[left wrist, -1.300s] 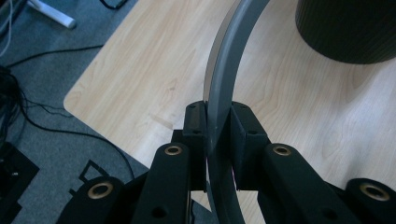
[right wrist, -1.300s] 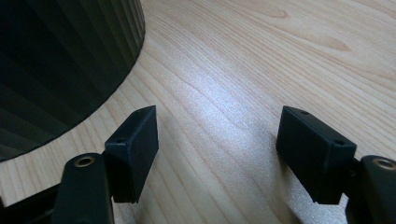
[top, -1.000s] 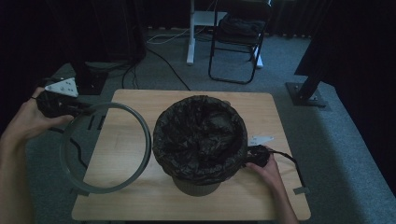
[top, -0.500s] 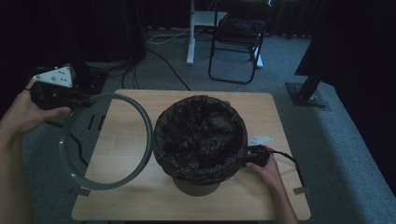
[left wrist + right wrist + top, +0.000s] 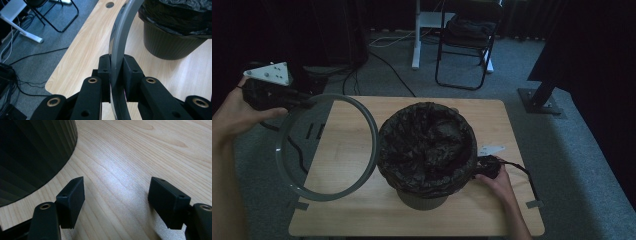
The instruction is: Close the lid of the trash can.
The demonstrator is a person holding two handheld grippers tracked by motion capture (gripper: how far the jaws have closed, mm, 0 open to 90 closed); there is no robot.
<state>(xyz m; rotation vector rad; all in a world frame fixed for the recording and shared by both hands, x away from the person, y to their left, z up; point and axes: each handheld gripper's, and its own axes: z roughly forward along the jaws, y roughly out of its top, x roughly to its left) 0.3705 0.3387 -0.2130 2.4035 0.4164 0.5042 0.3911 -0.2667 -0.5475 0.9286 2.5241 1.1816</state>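
Note:
A dark ribbed bin (image 5: pixel 424 197) (image 5: pixel 170 41) (image 5: pixel 30 155) stands mid-table, lined with a crumpled black bag (image 5: pixel 427 145) (image 5: pixel 185 15). A large grey ring (image 5: pixel 328 147) (image 5: pixel 120 47) hangs tilted over the table's left side, to the left of the bin. My left gripper (image 5: pixel 294 99) (image 5: pixel 117 75) is shut on the ring's top edge, both pads pressed against the band. My right gripper (image 5: pixel 482 167) (image 5: pixel 116 203) rests low on the table just right of the bin's base, open, with bare wood between its jaws.
The wooden table (image 5: pixel 507 130) has a round hole near its far edge (image 5: pixel 109 4). A folding chair (image 5: pixel 467 45) and a white desk leg (image 5: pixel 417 35) stand beyond it. Cables (image 5: pixel 387 60) lie on the grey carpet. A dark stand base (image 5: pixel 542 102) sits far right.
My left gripper has lifted and drawn back to the left with the ring, raising its top edge and tilting it more upright. The right gripper stays beside the bin.

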